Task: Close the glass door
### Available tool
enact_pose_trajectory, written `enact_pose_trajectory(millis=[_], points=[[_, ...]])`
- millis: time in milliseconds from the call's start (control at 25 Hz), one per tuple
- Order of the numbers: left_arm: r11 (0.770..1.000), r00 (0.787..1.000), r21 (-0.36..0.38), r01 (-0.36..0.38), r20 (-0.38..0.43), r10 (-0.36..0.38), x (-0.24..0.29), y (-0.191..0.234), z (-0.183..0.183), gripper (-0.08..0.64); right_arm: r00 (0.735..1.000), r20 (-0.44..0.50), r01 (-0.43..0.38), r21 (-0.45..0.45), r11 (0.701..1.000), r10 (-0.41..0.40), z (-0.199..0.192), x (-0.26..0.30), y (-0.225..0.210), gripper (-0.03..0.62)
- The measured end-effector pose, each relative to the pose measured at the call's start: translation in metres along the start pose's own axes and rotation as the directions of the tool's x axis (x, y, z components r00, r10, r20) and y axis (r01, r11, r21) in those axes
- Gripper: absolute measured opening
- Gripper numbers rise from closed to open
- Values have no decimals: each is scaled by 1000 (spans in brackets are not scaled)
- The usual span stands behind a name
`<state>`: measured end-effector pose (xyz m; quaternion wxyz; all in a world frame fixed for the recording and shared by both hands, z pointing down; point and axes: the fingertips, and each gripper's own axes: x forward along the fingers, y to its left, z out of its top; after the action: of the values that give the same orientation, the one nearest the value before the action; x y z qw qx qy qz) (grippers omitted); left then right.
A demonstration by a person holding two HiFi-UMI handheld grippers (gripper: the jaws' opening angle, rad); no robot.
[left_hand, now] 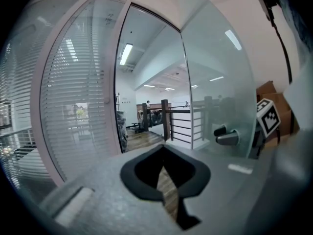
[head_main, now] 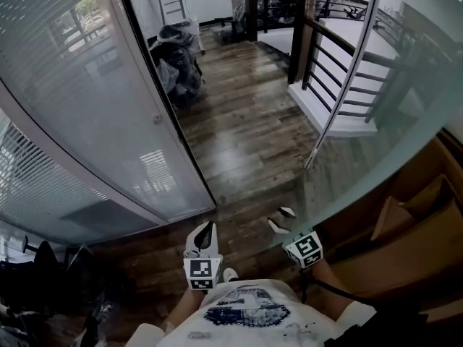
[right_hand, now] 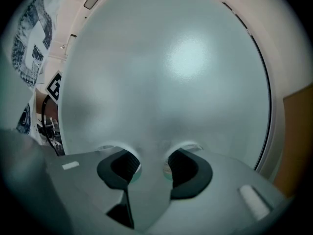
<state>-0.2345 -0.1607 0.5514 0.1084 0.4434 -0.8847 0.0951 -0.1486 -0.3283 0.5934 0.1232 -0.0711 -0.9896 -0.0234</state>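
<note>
The frosted glass door (head_main: 376,121) stands swung open on the right, over the wooden floor (head_main: 246,121). My right gripper (head_main: 281,220) is at the door's near lower part. In the right gripper view the door (right_hand: 166,72) fills the picture and a grey door handle (right_hand: 149,180) runs between the two black pads, which close on it. In the left gripper view the handle (left_hand: 227,137) sticks out from the door (left_hand: 220,82), with the right gripper's marker cube (left_hand: 266,117) beside it. My left gripper (head_main: 205,234) hangs in the doorway, jaws together and empty.
A fixed glass wall with blinds (head_main: 87,107) and a dark door frame (head_main: 163,92) bound the opening on the left. Beyond it are a pile of bags (head_main: 177,63) and a dark stair railing (head_main: 333,56). Cardboard boxes (head_main: 419,215) stand behind the door at right.
</note>
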Motion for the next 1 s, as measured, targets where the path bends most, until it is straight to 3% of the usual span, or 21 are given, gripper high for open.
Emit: enact_pose_trajectory(millis=[1000], points=[[999,1000,-45,-13,5,13,-1,63,-12,3,998,-13,66,26,997,-66,14,54,-5,175]])
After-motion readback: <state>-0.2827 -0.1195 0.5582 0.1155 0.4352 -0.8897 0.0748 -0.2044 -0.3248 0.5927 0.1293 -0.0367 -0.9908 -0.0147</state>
